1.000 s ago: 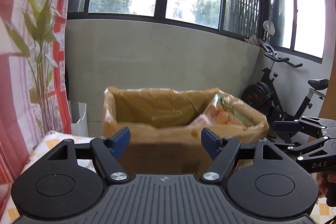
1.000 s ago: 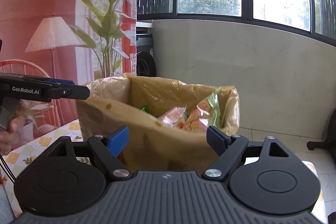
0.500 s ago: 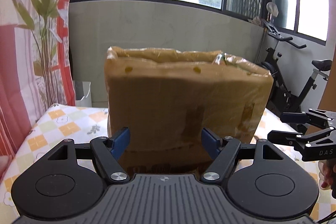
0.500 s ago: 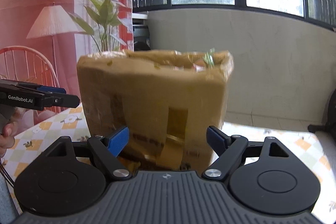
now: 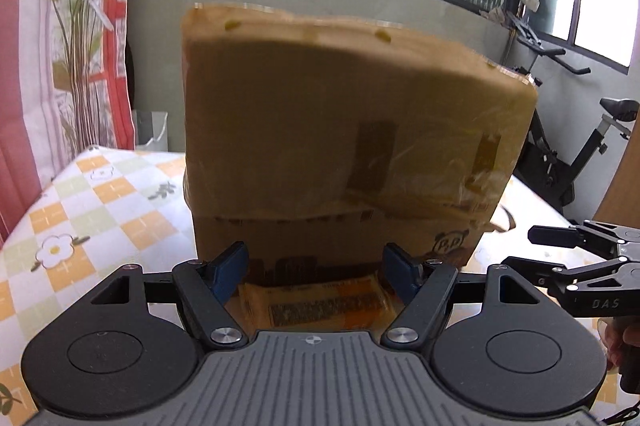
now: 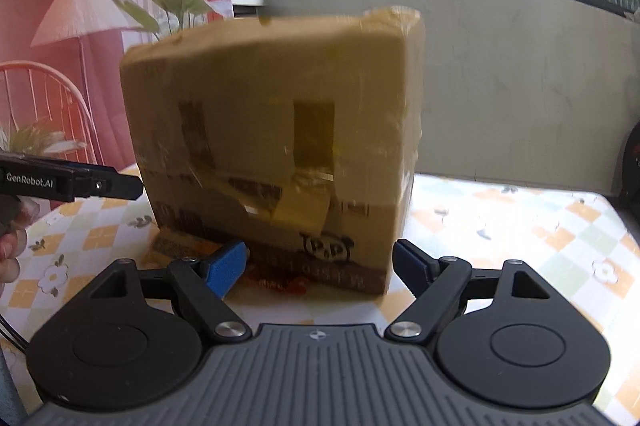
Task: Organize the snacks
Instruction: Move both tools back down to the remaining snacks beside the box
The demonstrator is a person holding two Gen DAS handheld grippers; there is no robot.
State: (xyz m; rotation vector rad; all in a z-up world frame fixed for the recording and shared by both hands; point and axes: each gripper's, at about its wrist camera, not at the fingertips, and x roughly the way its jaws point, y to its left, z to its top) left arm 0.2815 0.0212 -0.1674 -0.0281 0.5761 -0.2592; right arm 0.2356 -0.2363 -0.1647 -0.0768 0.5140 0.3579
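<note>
A tall cardboard box [image 5: 352, 130] lined with a plastic bag stands on the table right ahead; its inside is hidden from this low angle. In front of its base lies an orange snack packet [image 5: 316, 306], low between the fingers of my left gripper [image 5: 314, 266], which is open, its pads clear of the packet. My right gripper [image 6: 320, 260] is open with its jaws closing. A reddish packet [image 6: 280, 280] lies at the foot of the box [image 6: 280, 130] between them, untouched. Each gripper shows in the other's view: the right gripper [image 5: 528, 248] and the left gripper [image 6: 120, 182].
The table wears a checked flower cloth [image 5: 92, 194] [image 6: 520, 226]. Another packet [image 6: 176, 246] lies at the box's left foot. An exercise bike [image 5: 560, 154] stands right, a white bin [image 5: 154, 130] and curtain left, a chair [image 6: 48, 106] behind. A hand [image 6: 10, 250] holds the left gripper.
Both grippers have sunk from above the box's rim to its base. The snacks inside the box dropped out of view and the packets on the table came into view.
</note>
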